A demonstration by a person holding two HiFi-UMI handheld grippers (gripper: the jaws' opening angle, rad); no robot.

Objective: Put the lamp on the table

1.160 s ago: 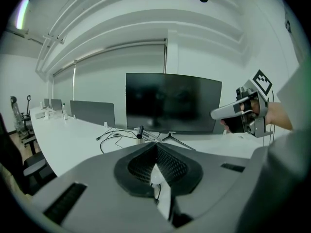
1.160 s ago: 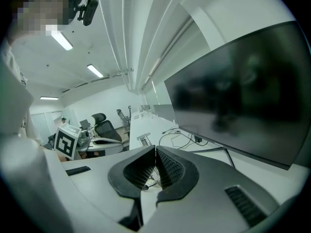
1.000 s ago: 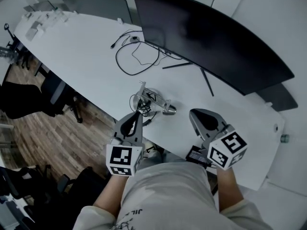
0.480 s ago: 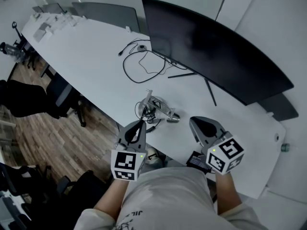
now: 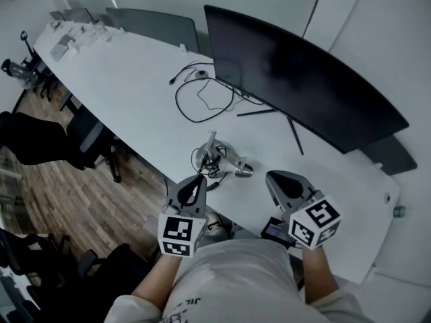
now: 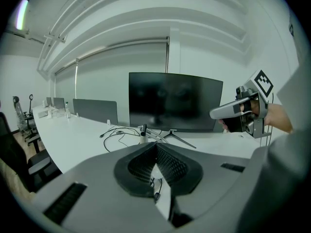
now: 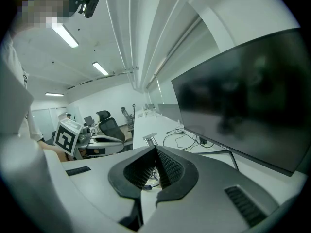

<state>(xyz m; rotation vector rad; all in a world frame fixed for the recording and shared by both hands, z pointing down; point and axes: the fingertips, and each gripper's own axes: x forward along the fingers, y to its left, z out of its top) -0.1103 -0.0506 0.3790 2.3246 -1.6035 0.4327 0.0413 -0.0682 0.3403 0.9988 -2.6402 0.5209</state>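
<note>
Apparently the placing step is finished: the lamp (image 5: pixel 223 158) lies folded on its side on the white surface (image 5: pixel 128 86), close to the near edge, with its thin cord bunched against it. The left gripper (image 5: pixel 196 180) hangs just off that near edge, short of the lamp, its jaws clenched together with nothing between them. The right gripper (image 5: pixel 275 178) hovers over the near edge further right, its jaws likewise pressed shut and empty. Neither touches the lamp.

By my reading, little remains. If the lamp is meant to stand upright, one set of jaws would have to part, reach forward and close on its arm or base.

Toward the far edge stands a wide dark monitor (image 5: pixel 303 79) on a thin-legged stand. A looped black cable (image 5: pixel 202 101) lies between it and the lamp, apart from both grippers. Office chairs (image 5: pixel 47 140) sit on the floor off the left edge. Nothing blocks the short path to the lamp.
</note>
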